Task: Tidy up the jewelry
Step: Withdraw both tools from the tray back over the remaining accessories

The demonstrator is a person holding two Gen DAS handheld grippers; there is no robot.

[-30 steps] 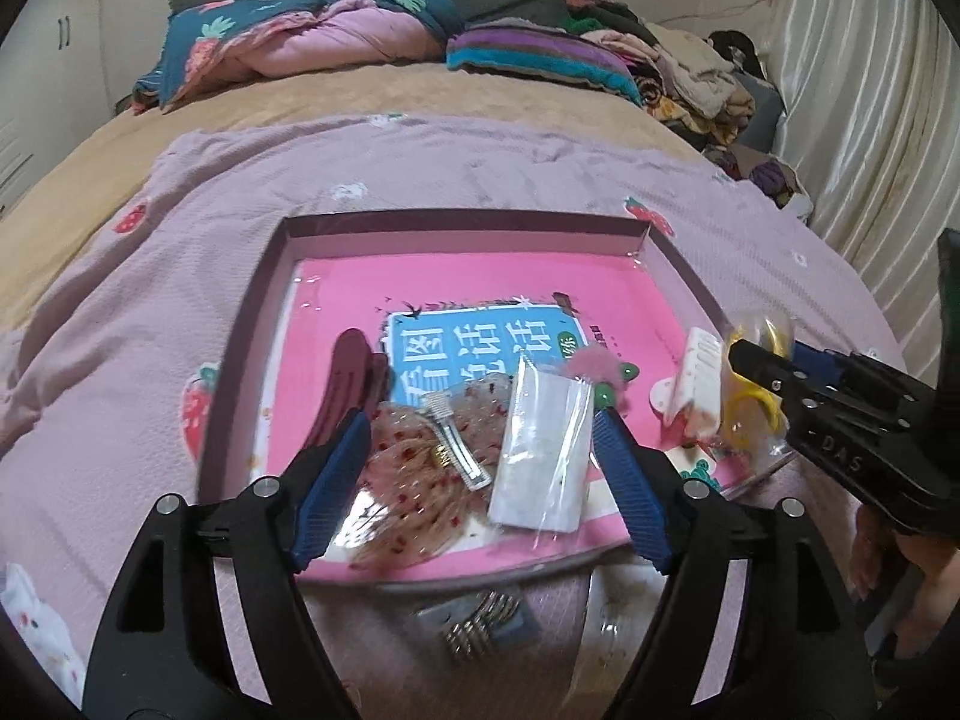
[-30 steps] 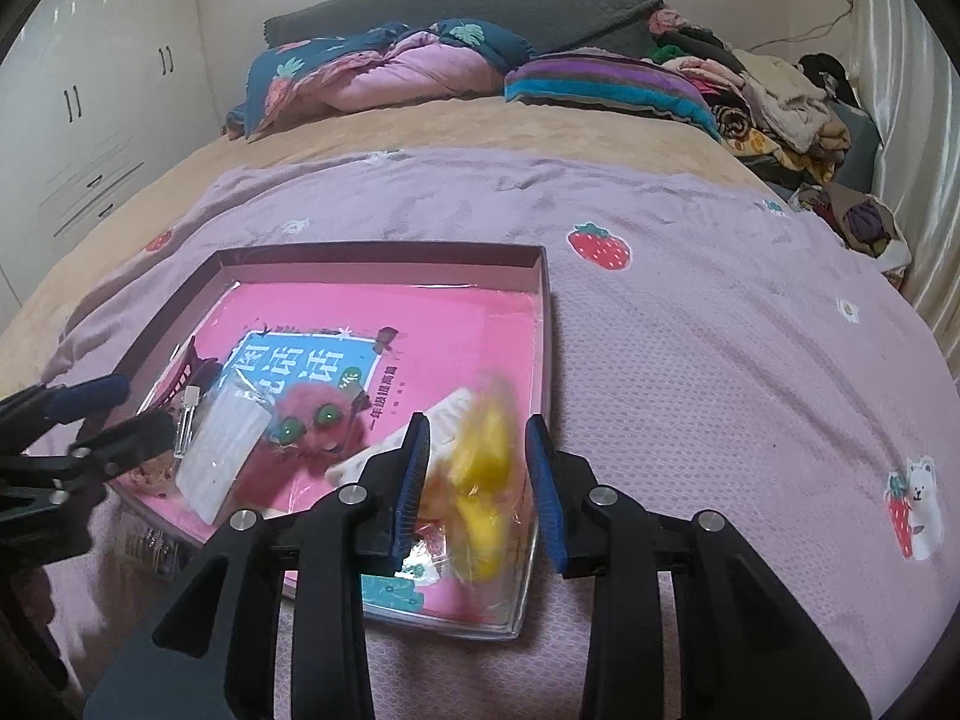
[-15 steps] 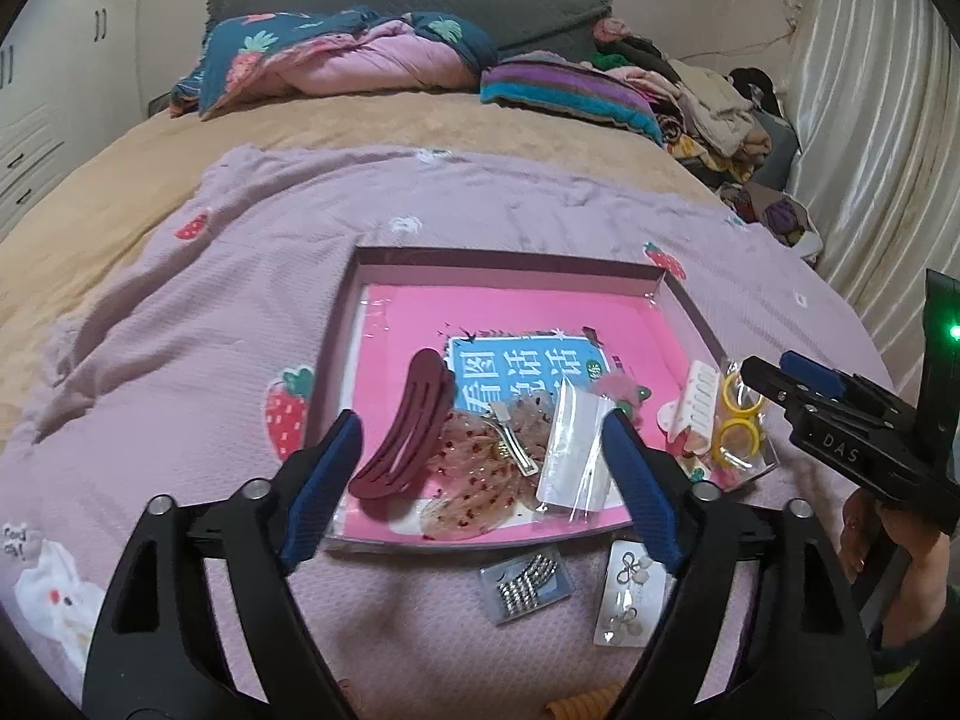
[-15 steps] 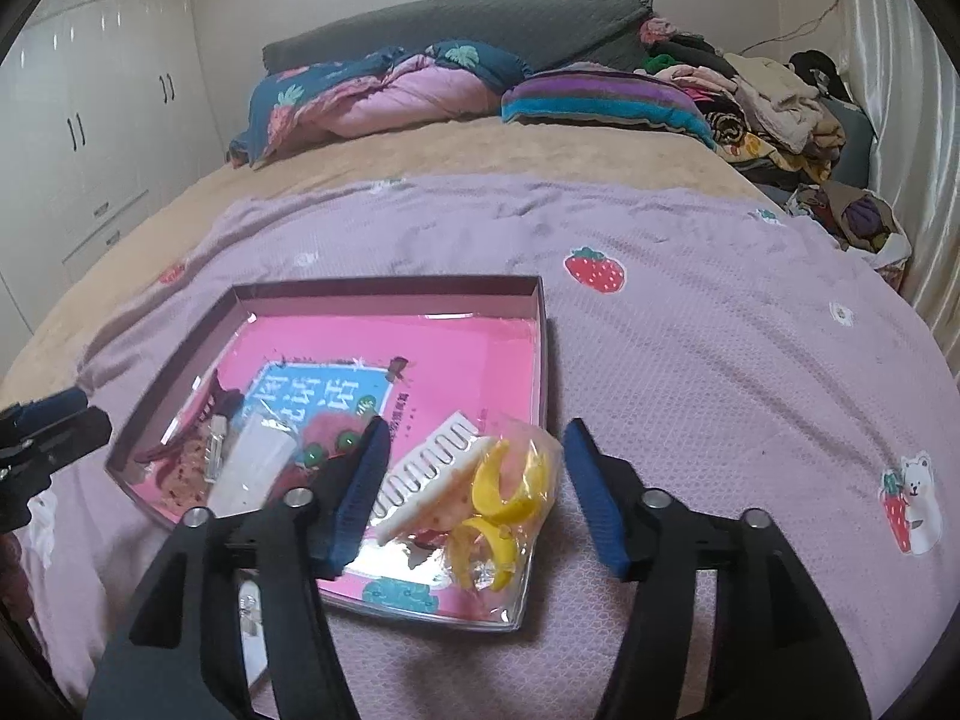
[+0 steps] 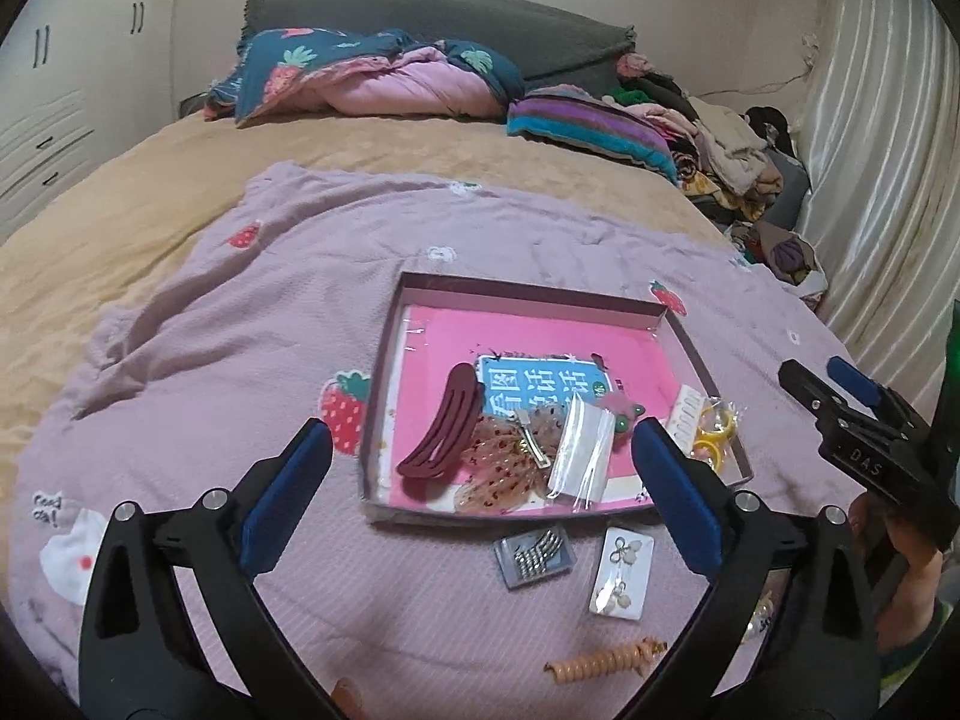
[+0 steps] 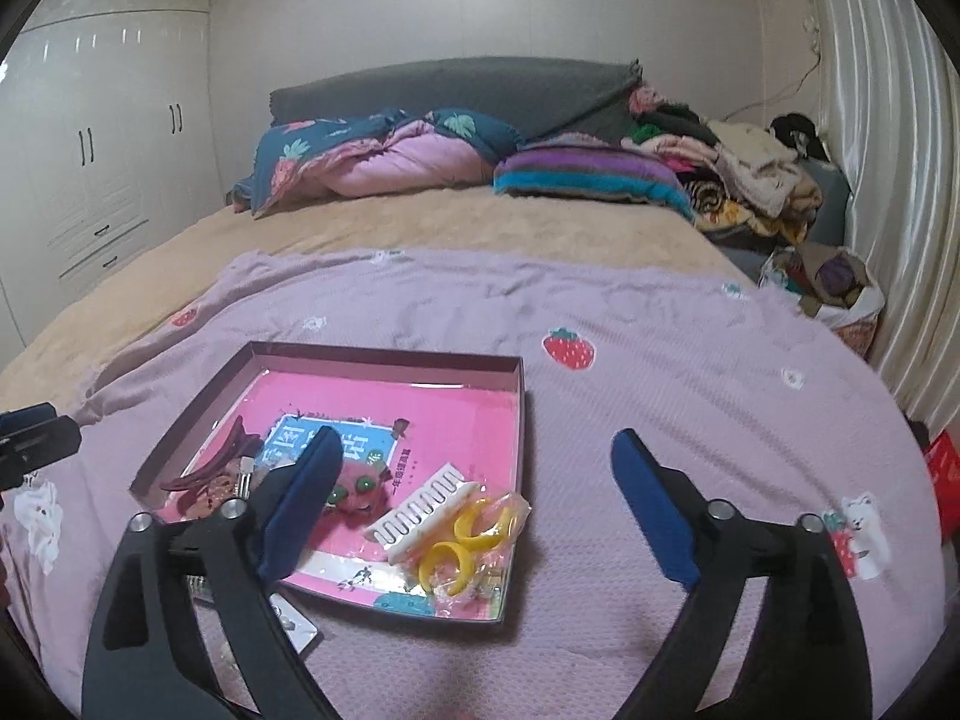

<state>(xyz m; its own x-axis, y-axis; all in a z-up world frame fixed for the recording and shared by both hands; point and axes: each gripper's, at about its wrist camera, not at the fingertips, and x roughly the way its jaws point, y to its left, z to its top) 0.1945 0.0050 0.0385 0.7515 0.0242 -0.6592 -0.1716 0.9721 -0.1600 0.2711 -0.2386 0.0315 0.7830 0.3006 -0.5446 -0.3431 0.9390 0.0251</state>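
We hold the left claw (image 5: pixel 480 474) spread wide above the bed, with nothing between its blue pads. The right claw (image 6: pixel 474 498) is spread wide too and it is empty.

A shallow box tray (image 5: pixel 534 291) lies on the purple strawberry blanket (image 5: pixel 240 324), and a pink book cover shows at its bottom. Inside the tray, near its front edge, we see a dark red hair clip (image 5: pixel 444 432), a translucent spotted hair claw (image 5: pixel 504 462) with a small silver clip (image 5: pixel 531 429) on it, and a clear plastic bag (image 5: pixel 579 450). A pink fuzzy piece with green eyes (image 6: pixel 360 489) lies just beside them. At the front right corner of the tray a white comb clip (image 6: pixel 423 507) touches a bag with yellow rings (image 6: pixel 474 540).

On the blanket, just in front of the tray, lie a small packet of hair pins (image 5: pixel 533 549) and a card of earrings (image 5: pixel 621 570). An orange spiral hair tie (image 5: pixel 606 660) is closer to us, near the front edge of the bed.
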